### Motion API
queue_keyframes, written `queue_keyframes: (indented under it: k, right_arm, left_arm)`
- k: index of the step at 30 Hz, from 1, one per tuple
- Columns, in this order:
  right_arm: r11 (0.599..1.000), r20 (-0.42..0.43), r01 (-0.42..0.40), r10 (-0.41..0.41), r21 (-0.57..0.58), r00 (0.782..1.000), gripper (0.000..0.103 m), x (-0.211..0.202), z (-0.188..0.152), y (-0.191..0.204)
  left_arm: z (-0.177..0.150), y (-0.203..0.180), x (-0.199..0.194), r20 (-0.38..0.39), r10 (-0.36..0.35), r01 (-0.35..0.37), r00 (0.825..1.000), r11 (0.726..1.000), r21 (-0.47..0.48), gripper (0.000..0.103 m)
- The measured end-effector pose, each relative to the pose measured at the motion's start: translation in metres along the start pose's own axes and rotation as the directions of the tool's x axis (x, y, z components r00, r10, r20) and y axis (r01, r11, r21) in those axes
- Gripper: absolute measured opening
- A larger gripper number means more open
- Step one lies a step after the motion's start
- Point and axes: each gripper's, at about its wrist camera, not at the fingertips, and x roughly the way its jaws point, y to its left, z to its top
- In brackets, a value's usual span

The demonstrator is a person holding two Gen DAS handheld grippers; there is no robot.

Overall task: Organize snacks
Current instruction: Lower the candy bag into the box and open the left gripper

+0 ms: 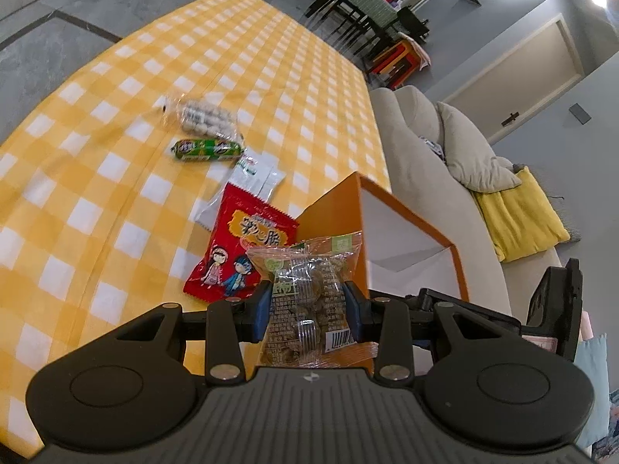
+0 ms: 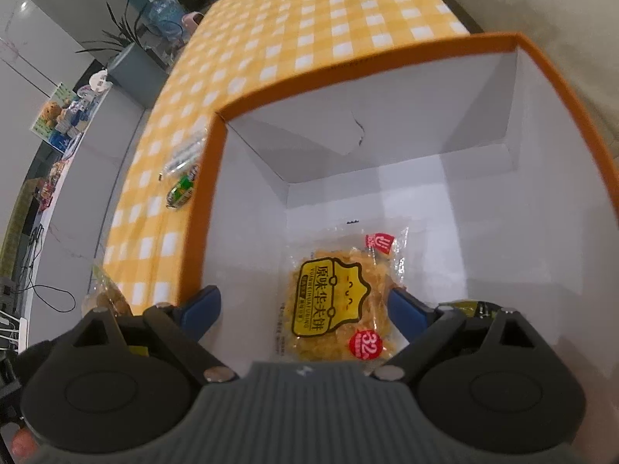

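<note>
Left gripper (image 1: 305, 305) clamped on clear nut packet (image 1: 305, 294), held beside orange box (image 1: 410, 232) at tabletop (image 1: 116, 116) edge, likely for dropping in. Right gripper (image 2: 305, 309) spread wide above waffle packet (image 2: 340, 301) lying inside box.

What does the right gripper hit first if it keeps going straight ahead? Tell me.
Most likely the yellow waffle packet lying on the floor of the orange box. The right gripper points down into the box with its fingers spread on either side of the packet, though depth is unclear.
</note>
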Motion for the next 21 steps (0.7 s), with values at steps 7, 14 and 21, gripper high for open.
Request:
queue_keyframes:
  k: [7, 14, 21]
  right_arm:
    - [1.0, 0.086, -0.02, 0.02, -0.005, 0.996, 0.091, -0.042, -0.009, 0.0]
    - [0.997, 0.172, -0.061, 0.054, 0.04, 0.984, 0.091, -0.085, -0.018, -0.015]
    - [1.0, 0.216, -0.021, 0.015, 0.024, 0.976, 0.091, -0.114, -0.026, -0.023]
  left_arm:
    - [0.0, -0.023, -0.019, 0.032, -0.025, 0.024, 0.999, 0.999, 0.048, 0.043]
    - [-0.004, -0.043, -0.035, 0.048, -0.038, 0.033, 0.998, 0.995, 0.091, 0.043]
    - [-0.012, -0.066, -0.04, 0.033, -0.025, 0.02, 0.999, 0.99, 0.14, 0.043]
